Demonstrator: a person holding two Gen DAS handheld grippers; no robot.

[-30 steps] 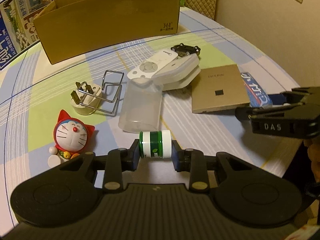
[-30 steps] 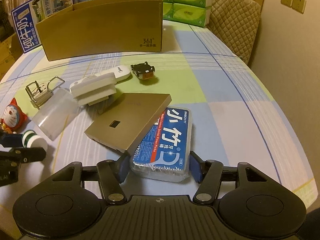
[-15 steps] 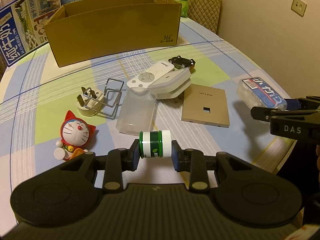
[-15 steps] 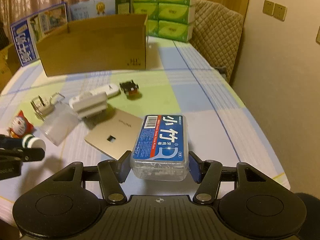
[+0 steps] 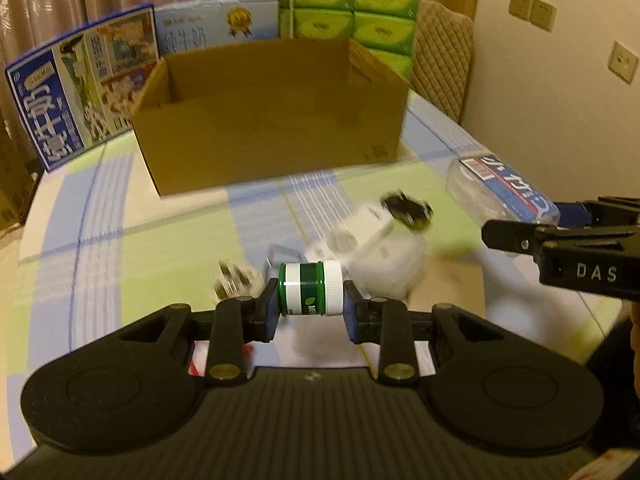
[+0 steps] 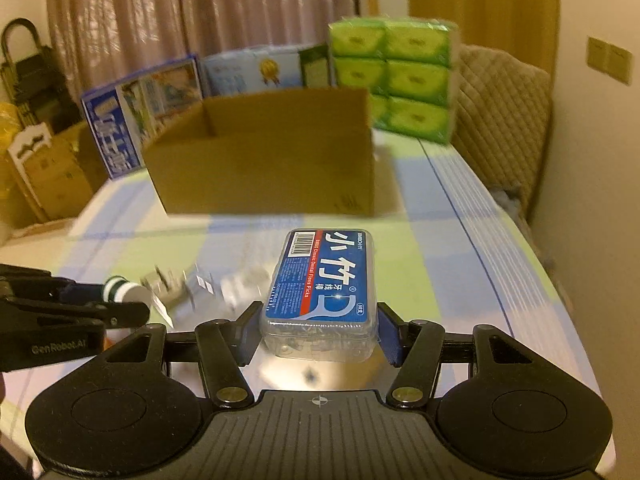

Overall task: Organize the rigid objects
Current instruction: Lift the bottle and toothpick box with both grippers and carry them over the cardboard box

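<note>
While gripped: 1 jar [image 5: 311, 289], 1 floss box [image 6: 322, 290].

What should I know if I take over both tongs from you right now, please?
Left tongs: shut on the green-and-white jar, held above the table.
Right tongs: shut on the floss pick box, also lifted.
Cardboard box: open, straight ahead; its floor is hidden.
Done: both items picked up.
Left: probably drop both into the box, then fetch the blurred items on the tablecloth.
</note>
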